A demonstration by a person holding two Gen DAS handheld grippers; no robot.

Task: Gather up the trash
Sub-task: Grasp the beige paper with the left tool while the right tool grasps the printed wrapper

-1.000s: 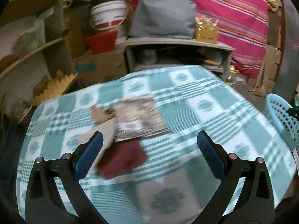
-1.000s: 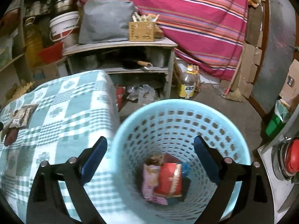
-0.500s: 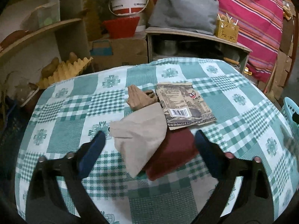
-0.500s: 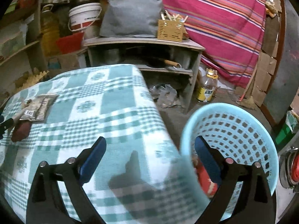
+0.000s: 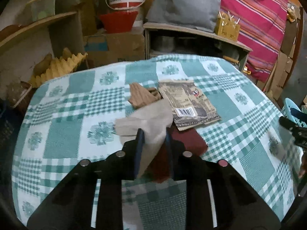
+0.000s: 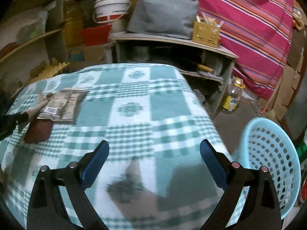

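Green-checked cloth covers the surface (image 5: 63,138); a blue basket (image 6: 272,164) stands beside it. My left tongs (image 5: 152,134) are pinched on a beige paper wrapper (image 5: 147,122) there; my right tongs (image 6: 154,151) gape wide, holding nothing.

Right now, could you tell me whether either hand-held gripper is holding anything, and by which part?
The left hand-held gripper is shut on the beige paper wrapper, pinching its near end. The right hand-held gripper is open and holds nothing.

A matt beige paper bag (image 5: 145,122) lies on the woven green-checked cloth tablecloth (image 5: 76,103) near a perforated light-blue plastic basket (image 6: 272,159).
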